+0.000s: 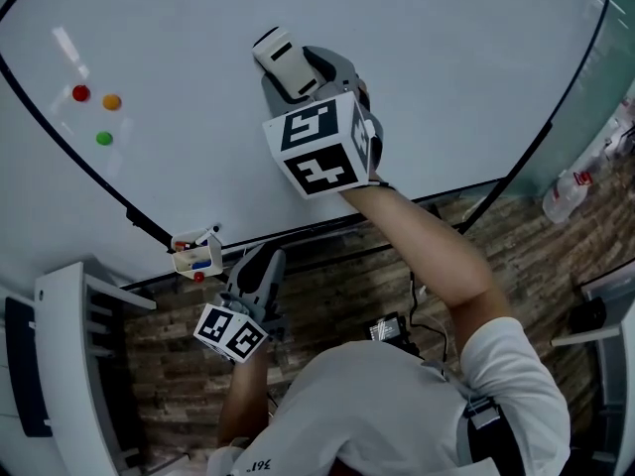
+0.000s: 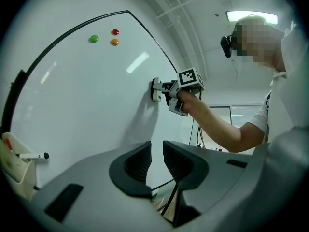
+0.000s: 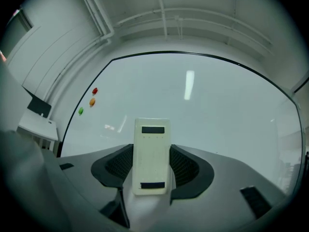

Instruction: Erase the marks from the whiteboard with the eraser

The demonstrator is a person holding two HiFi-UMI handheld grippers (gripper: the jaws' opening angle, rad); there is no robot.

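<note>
My right gripper (image 1: 290, 69) is shut on a white eraser (image 1: 283, 59) and holds it flat against the whiteboard (image 1: 466, 58) near its upper middle. Between the jaws in the right gripper view, the eraser (image 3: 151, 154) stands upright with the board (image 3: 222, 105) behind it. From the left gripper view, the eraser (image 2: 156, 89) touches the board (image 2: 82, 95). My left gripper (image 1: 266, 263) hangs low below the board's bottom edge, shut with nothing between its jaws (image 2: 156, 161). No pen marks show on the board.
Red (image 1: 80, 93), orange (image 1: 111, 101) and green (image 1: 103, 138) magnets sit at the board's left. A small marker tray (image 1: 194, 256) hangs at the lower edge. A white rack (image 1: 69, 355) stands left, a bottle (image 1: 564, 192) right, cables (image 1: 397, 327) on the wooden floor.
</note>
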